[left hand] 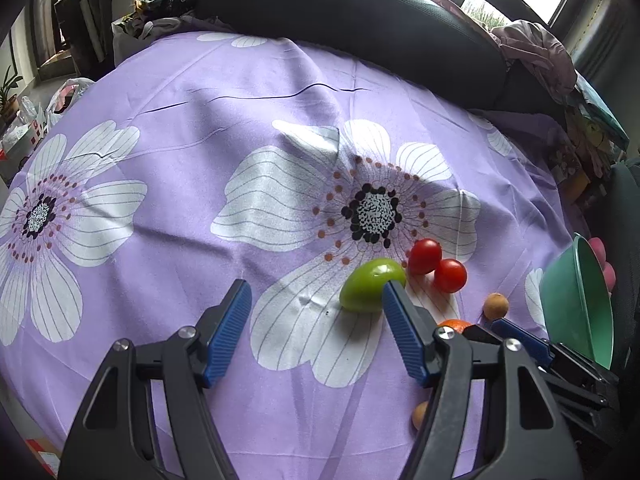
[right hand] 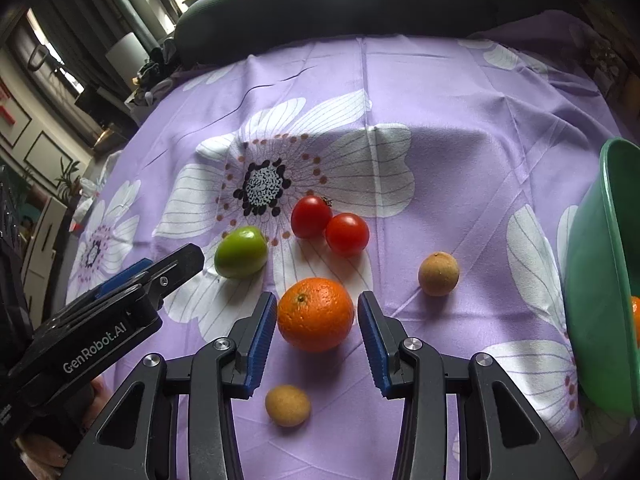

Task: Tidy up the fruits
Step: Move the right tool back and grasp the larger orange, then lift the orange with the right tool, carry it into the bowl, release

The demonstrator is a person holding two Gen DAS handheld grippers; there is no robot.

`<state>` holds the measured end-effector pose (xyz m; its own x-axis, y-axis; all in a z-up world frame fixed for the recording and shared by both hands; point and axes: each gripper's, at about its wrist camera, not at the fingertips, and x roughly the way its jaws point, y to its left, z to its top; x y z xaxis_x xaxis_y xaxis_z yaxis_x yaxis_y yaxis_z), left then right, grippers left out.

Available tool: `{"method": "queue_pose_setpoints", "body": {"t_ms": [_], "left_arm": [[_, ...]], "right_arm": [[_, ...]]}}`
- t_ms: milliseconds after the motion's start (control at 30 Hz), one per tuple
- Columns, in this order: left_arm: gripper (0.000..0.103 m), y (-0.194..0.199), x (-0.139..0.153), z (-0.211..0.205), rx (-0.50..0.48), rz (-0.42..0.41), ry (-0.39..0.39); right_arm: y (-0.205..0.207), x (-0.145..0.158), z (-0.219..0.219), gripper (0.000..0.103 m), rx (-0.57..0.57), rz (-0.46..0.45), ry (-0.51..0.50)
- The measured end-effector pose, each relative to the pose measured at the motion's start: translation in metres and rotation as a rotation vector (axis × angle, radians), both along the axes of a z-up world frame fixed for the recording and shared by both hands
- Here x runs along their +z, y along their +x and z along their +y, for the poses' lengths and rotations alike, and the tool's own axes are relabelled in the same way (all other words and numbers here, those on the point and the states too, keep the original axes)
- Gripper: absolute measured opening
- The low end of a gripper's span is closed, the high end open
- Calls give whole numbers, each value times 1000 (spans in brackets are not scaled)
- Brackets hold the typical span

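On the purple flowered cloth [right hand: 460,92] lie an orange [right hand: 316,314], a green fruit [right hand: 241,252], two red tomatoes [right hand: 347,233], and two small tan fruits [right hand: 438,273]. My right gripper [right hand: 317,320] is open with its fingers on either side of the orange, not closed on it. My left gripper [left hand: 316,304] is open and empty; its right finger tip sits just in front of the green fruit [left hand: 372,285]. The tomatoes [left hand: 450,275] lie to the right of it. A green bowl [right hand: 600,280] stands tilted at the right edge, with something orange inside.
A dark cushioned chair back [left hand: 360,16] rises behind the table. Piled clothes [left hand: 536,52] lie at the back right. A hand holds the green bowl [left hand: 576,300] at its far rim. The left gripper's body [right hand: 104,316] shows at the lower left of the right wrist view.
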<state>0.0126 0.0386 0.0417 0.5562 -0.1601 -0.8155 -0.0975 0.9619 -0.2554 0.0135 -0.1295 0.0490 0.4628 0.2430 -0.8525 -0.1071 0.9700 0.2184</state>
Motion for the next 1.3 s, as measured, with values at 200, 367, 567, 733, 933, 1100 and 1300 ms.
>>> {"method": "queue_pose_setpoints", "body": {"t_ms": [200,367,567,733,933,1100,1300], "left_arm": [[67,-2,1,-13,-54,8,-22],[66,-3,-1,-35,-164,19,-78],[62,-5,-9,-65,-268,63,-90],[62,-5,-18,-80,-315,94,-78],[59,-3,-27,-88,-324,126,-64],[54,-3,-28,-90,-325,118,-74],[42,-2,-28,-93,-335,100,-70]], "right_arm": [[-2,15,-29,43,-75,-36,135],[3,3,-41,43,-135,24,256],[8,-8,-37,43,-140,71,291],[13,-19,-35,43,-149,124,312],[16,-26,-36,43,-144,157,320],[17,-32,-36,43,-138,181,323],[21,-41,-36,43,-137,213,356]]}}
